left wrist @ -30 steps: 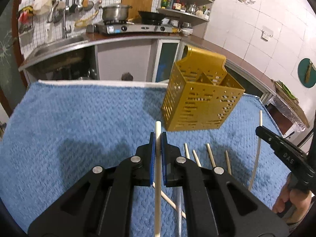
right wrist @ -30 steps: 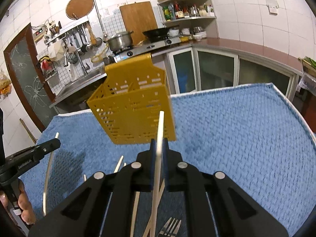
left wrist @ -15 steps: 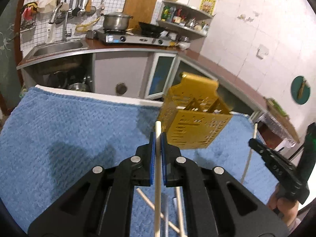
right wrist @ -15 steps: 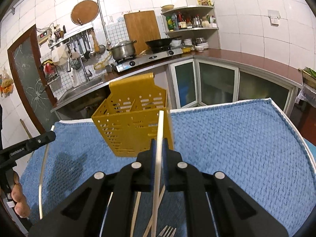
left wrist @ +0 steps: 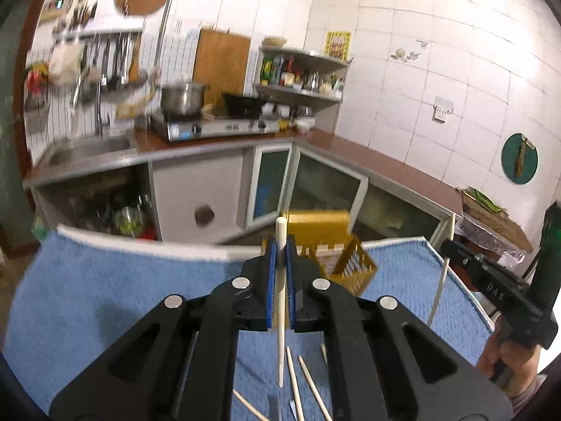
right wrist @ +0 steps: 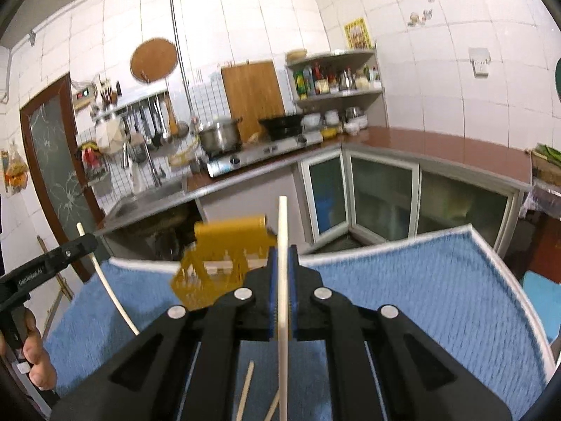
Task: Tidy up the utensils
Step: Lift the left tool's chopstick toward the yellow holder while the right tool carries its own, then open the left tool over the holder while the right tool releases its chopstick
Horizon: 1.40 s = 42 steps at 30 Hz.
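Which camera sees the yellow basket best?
The right wrist view. There the yellow basket shows its tall back and holed front wall, with only its right side behind the right claw. In the left wrist view the left claw hides the basket's left part.

Both the left gripper [left wrist: 279, 245] and right gripper [right wrist: 283, 256] have fingers clamped, tilted slightly downward.

At lower centre of the frame the left gripper [left wrist: 279, 263] clamps a pale chopstick [left wrist: 280, 301] upright between its blue pads. Just behind stands the yellow utensil holder [left wrist: 336, 245] on the blue towel [left wrist: 87, 287]. Loose chopsticks [left wrist: 298, 382] lie below (partly hidden). At right, the right gripper [left wrist: 452, 245] pinches another pale chopstick [left wrist: 440, 287].
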{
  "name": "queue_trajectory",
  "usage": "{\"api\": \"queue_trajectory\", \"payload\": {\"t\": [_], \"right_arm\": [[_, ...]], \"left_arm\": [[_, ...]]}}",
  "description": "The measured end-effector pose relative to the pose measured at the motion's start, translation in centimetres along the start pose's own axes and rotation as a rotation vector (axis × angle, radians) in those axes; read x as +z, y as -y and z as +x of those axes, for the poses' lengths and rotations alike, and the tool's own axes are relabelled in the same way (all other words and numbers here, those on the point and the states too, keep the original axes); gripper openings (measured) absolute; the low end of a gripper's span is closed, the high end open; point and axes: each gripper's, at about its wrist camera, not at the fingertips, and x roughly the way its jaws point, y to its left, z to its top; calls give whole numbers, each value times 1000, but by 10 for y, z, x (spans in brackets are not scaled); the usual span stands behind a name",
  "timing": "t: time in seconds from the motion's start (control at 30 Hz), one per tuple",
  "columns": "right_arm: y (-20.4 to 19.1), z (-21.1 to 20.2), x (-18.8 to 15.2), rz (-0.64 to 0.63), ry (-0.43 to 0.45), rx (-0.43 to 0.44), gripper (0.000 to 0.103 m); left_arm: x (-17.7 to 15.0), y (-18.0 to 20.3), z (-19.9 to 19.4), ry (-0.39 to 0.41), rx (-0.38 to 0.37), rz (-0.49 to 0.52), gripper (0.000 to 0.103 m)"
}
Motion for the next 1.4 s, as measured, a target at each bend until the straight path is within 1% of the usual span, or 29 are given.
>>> {"api": "queue_trajectory", "payload": {"t": [0.07, 0.2, 0.27, 0.4, 0.5, 0.57, 0.63, 0.7, 0.8, 0.9, 1.0, 1.07, 1.23, 1.4], "right_arm": [[0, -1, 19, -1, 37, 12, 6], [-9, 3, 51, -33, 121, 7, 6], [-12, 3, 68, -44, 175, 12, 6], [-14, 7, 91, -42, 259, 18, 6], [-14, 17, 101, -22, 288, 29, 6], [-15, 26, 103, -17, 297, 31, 6], [-19, 36, 102, -15, 304, 35, 6], [-23, 46, 97, -21, 308, 31, 6], [-24, 58, 81, -40, 314, 15, 6], [-23, 73, 66, -53, 300, 1, 6], [-20, 82, 53, -53, 291, 1, 6], [-19, 87, 44, -62, 283, 0, 6], [-16, 101, 20, -70, 244, 9, 6], [-15, 114, -1, -79, 201, 8, 6]], "left_arm": [[16, 8, -4, 33, 12, 24, 4], [46, 19, -6, 65, 8, 13, 4], [62, 28, -7, 98, 16, 23, 4], [86, 47, -4, 173, 63, 84, 4], [98, 53, 8, 192, 72, 91, 4], [102, 57, 20, 207, 99, 109, 4], [100, 59, 35, 213, 132, 126, 4], [95, 59, 55, 192, 146, 130, 4], [81, 48, 84, 146, 157, 105, 4], [66, 34, 110, 91, 166, 72, 4], [53, 25, 123, 72, 176, 59, 4], [43, 21, 129, 54, 168, 52, 4], [19, 15, 135, 44, 176, 58, 4], [-1, 8, 140, 35, 165, 53, 4]]}}
